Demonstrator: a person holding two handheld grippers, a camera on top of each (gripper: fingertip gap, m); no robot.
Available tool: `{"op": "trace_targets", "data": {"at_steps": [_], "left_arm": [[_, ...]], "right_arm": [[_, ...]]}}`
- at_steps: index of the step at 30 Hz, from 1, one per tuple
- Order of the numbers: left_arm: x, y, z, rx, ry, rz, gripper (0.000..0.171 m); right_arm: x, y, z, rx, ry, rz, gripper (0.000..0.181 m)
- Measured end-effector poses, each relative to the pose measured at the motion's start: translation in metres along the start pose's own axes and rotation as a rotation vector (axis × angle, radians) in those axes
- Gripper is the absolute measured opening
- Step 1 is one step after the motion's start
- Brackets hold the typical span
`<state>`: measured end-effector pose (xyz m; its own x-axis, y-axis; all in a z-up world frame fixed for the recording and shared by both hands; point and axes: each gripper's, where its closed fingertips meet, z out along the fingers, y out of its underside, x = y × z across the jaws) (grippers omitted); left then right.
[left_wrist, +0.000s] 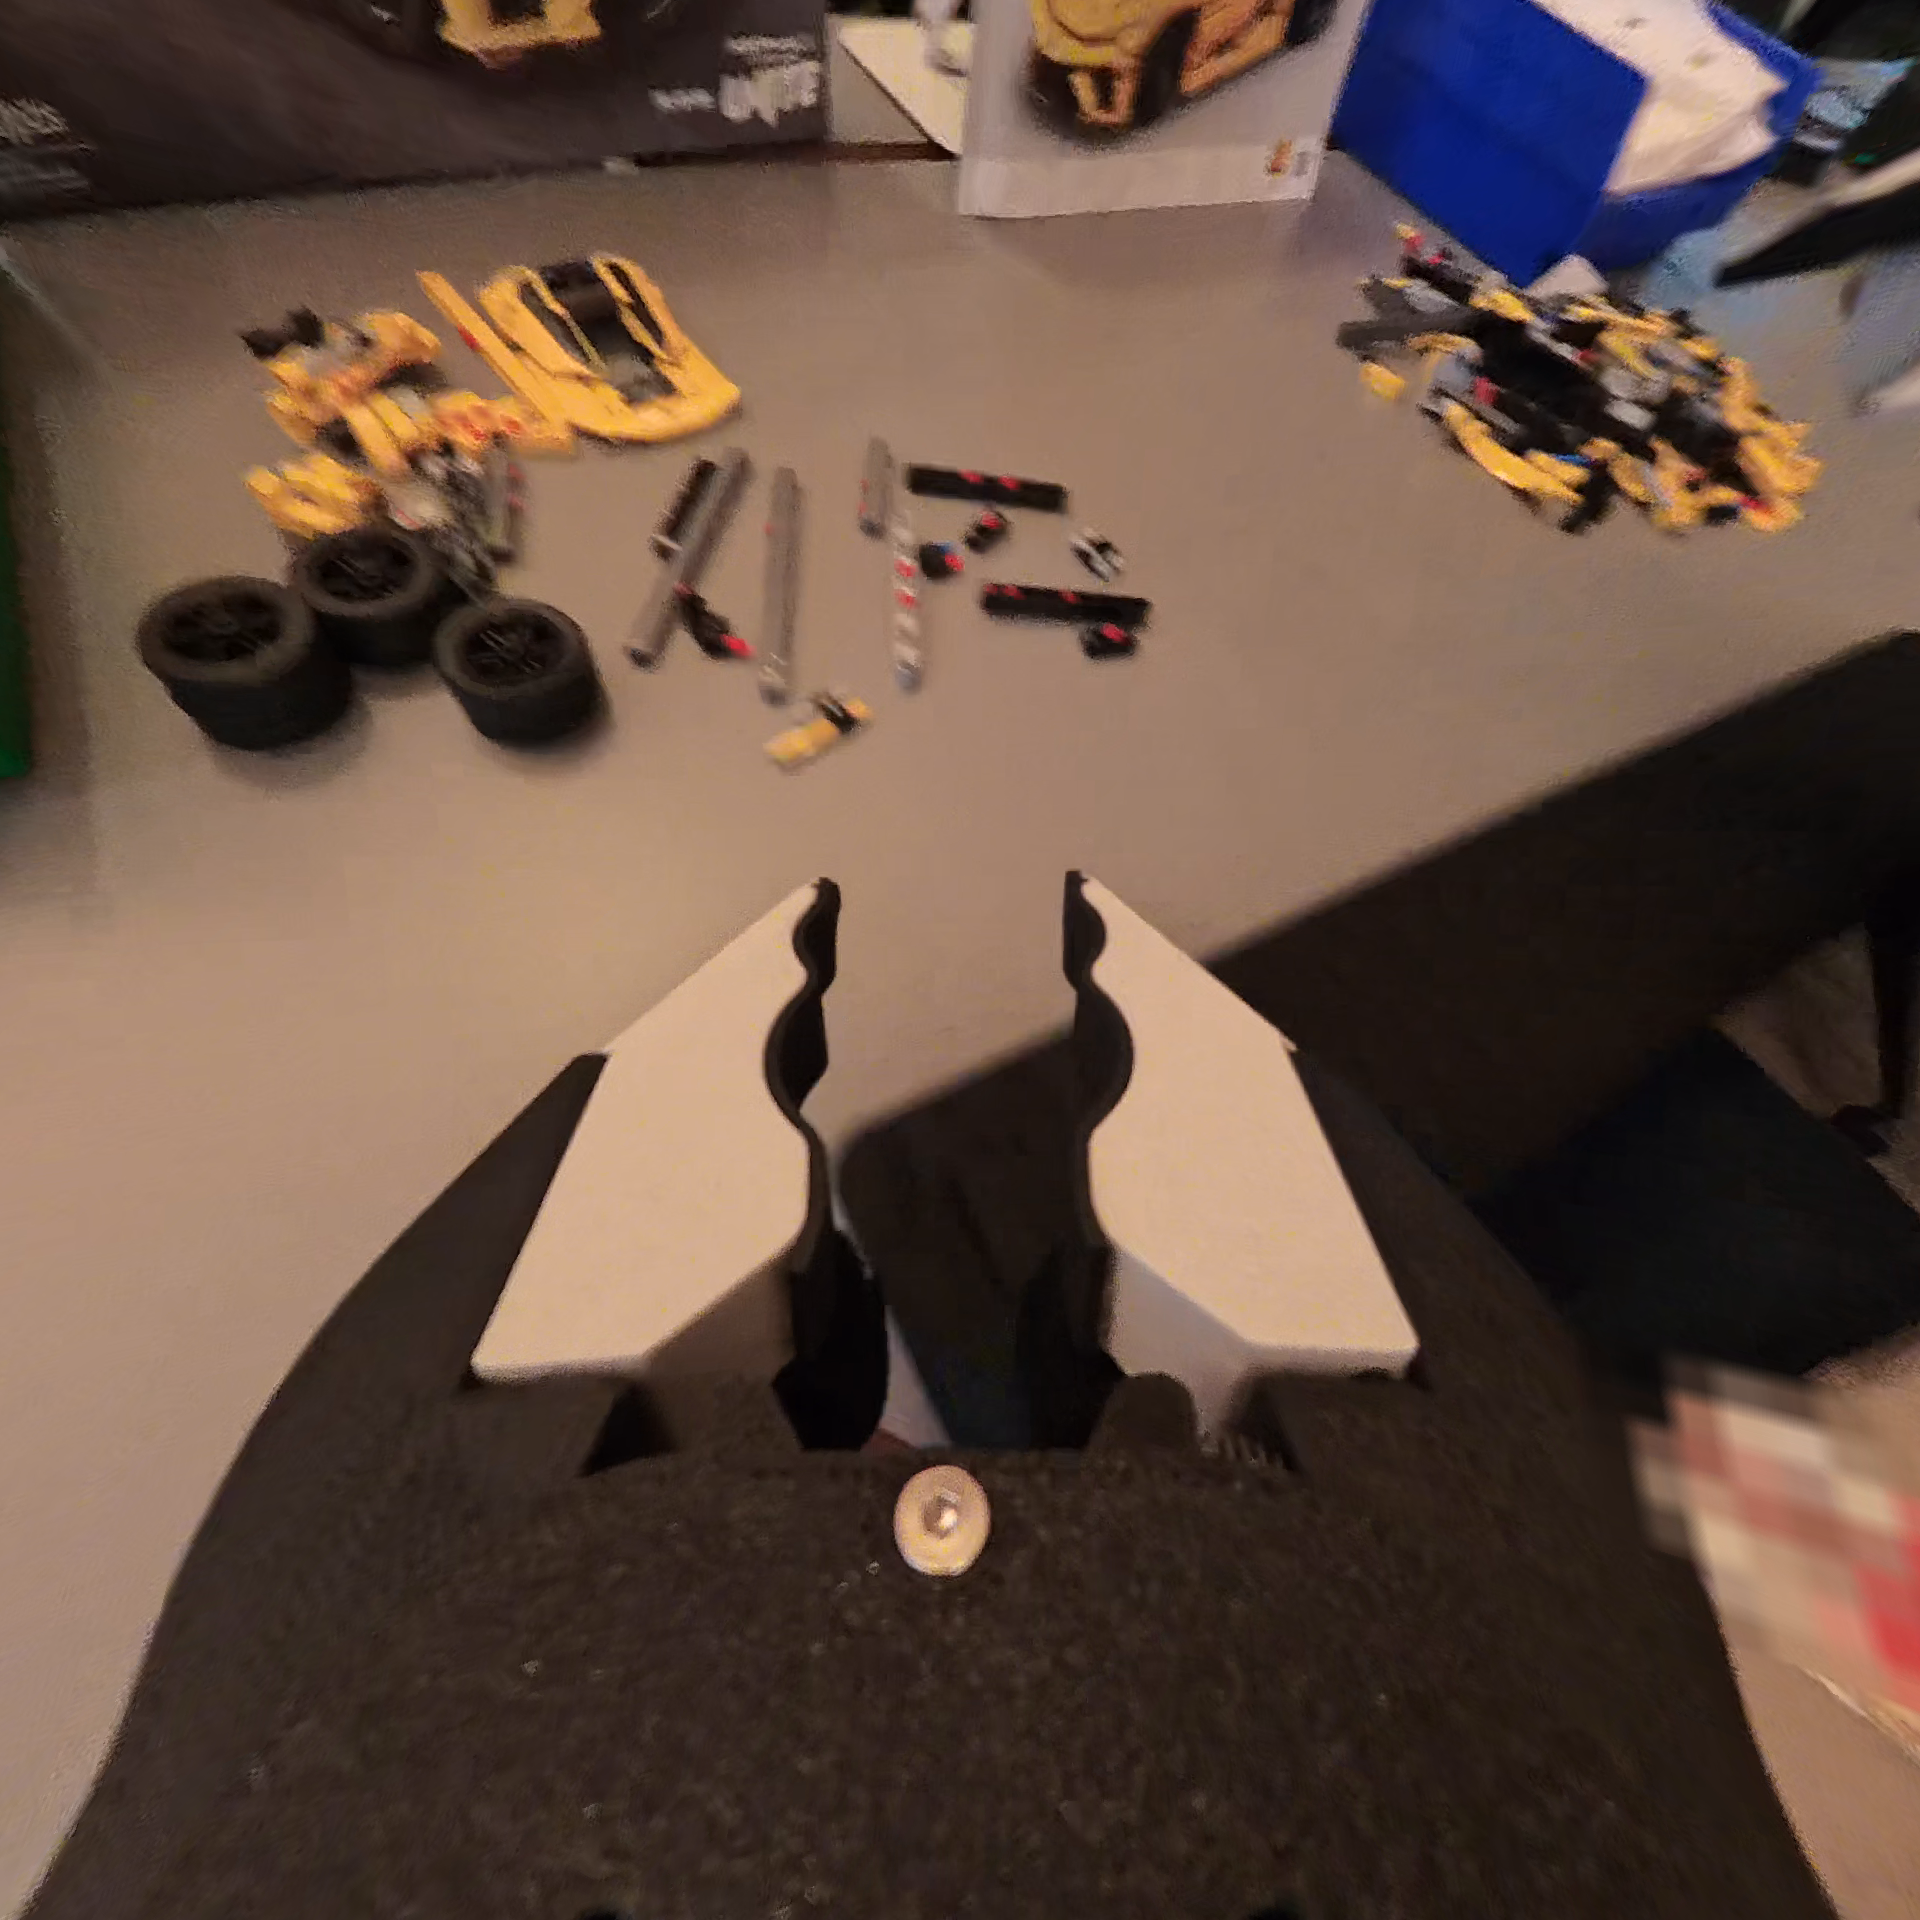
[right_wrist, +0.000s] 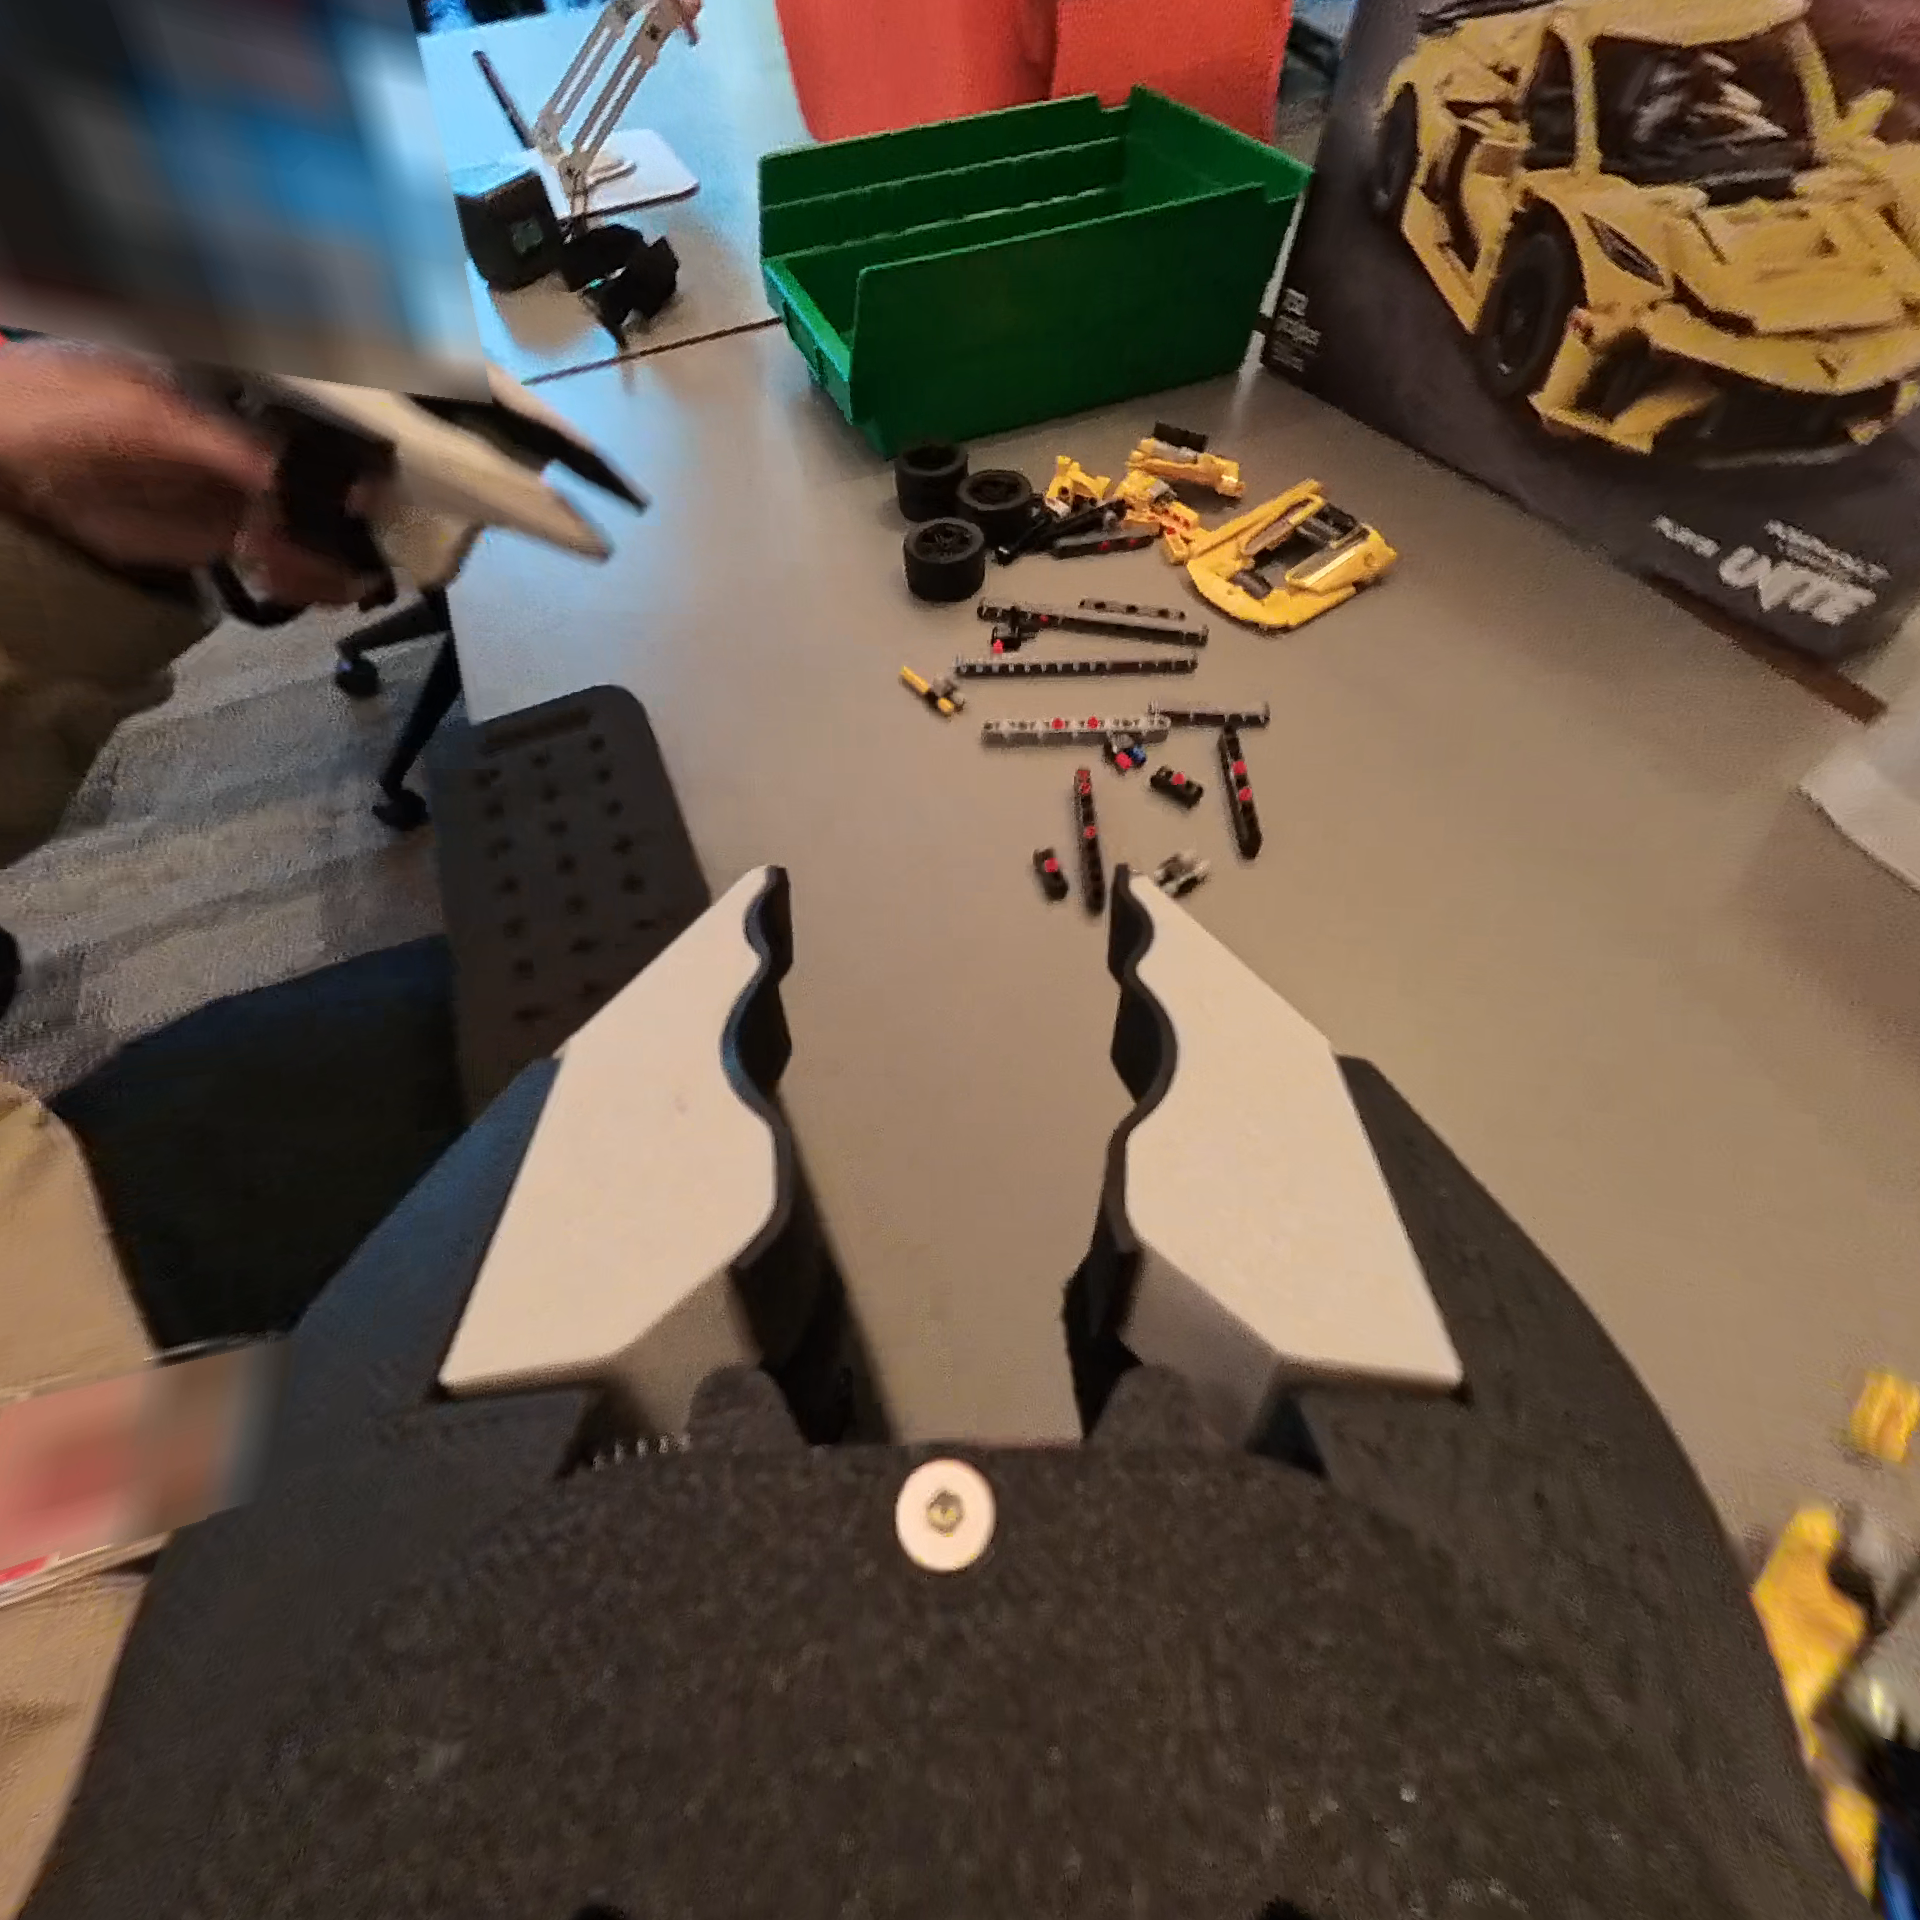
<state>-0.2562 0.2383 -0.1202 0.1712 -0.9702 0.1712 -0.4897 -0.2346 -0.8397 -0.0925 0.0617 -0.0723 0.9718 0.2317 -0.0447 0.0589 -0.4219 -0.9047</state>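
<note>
Loose building-brick beams (right_wrist: 1081, 665) lie on the grey desk (right_wrist: 1455, 987) at twelve o'clock of the right gripper (right_wrist: 945, 894); the left gripper (left_wrist: 940, 883) hangs farther back. Both are released, empty. Careless sweeps could scatter small pieces toward the black tyres (right_wrist: 940, 556).

Warm, dim indoor light, soft shadows under wheels (left_wrist: 369, 634). Left view heavily motion-blurred; parts (left_wrist: 894, 566) smeared. Right view sharper at centre, left gripper (right_wrist: 613, 520) blurred. Wide-angle bending at edges. Mild sheen on table (right_wrist: 1455, 935).
</note>
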Motion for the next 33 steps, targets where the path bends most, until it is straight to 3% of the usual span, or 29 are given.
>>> {"op": "trace_targets", "data": {"at_steps": [3, 6, 9, 11, 15, 18, 21, 24, 26, 28, 30, 33], "left_arm": [[-0.064, -0.043, 0.052, -0.031, -0.09, -0.008, 0.044], [-0.124, -0.076, 0.113, -0.14, -0.183, 0.016, 0.046], [-0.165, -0.101, 0.168, -0.266, -0.206, 0.042, 0.053], [-0.177, -0.107, 0.195, -0.388, -0.17, 0.107, 0.062], [-0.196, -0.106, 0.219, -0.665, -0.111, 0.251, 0.07], [-0.209, -0.094, 0.219, -0.864, -0.09, 0.279, 0.069], [-0.218, -0.084, 0.22, -0.974, -0.079, 0.34, 0.069], [-0.219, -0.078, 0.231, -0.977, -0.045, 0.321, 0.068], [-0.213, -0.072, 0.234, -0.981, 0.008, 0.286, 0.042], [-0.204, -0.075, 0.233, -0.933, 0.045, 0.291, 0.036], [-0.19, -0.095, 0.231, -0.779, 0.036, 0.395, 0.035], [-0.125, -0.133, 0.215, -0.468, 0.045, 0.594, 0.035]], "right_arm": [[0.03, 0.001, 0.042, 0.013, -0.081, -0.011, 0.061], [0.056, 0.007, 0.079, 0.079, -0.155, 0.073, 0.061], [0.06, 0.012, 0.091, 0.159, -0.216, 0.104, 0.061], [0.05, 0.019, 0.086, 0.104, -0.241, 0.046, 0.064], [0.037, 0.016, 0.071, 0.257, -0.225, -0.049, 0.05], [0.028, 0.009, 0.069, 0.261, -0.263, -0.071, 0.05], [0.028, 0.006, 0.064, 0.287, -0.301, -0.021, 0.05], [0.033, 0.009, 0.062, 0.272, -0.299, 0.008, 0.05], [0.031, 0.004, 0.06, 0.286, -0.308, 0.006, 0.049], [0.03, 0.001, 0.057, 0.312, -0.3, -0.008, 0.046], [0.036, 0.0, 0.056, 0.325, -0.278, -0.011, 0.044], [0.054, -0.005, 0.053, 0.357, -0.221, 0.024, 0.044]]}}
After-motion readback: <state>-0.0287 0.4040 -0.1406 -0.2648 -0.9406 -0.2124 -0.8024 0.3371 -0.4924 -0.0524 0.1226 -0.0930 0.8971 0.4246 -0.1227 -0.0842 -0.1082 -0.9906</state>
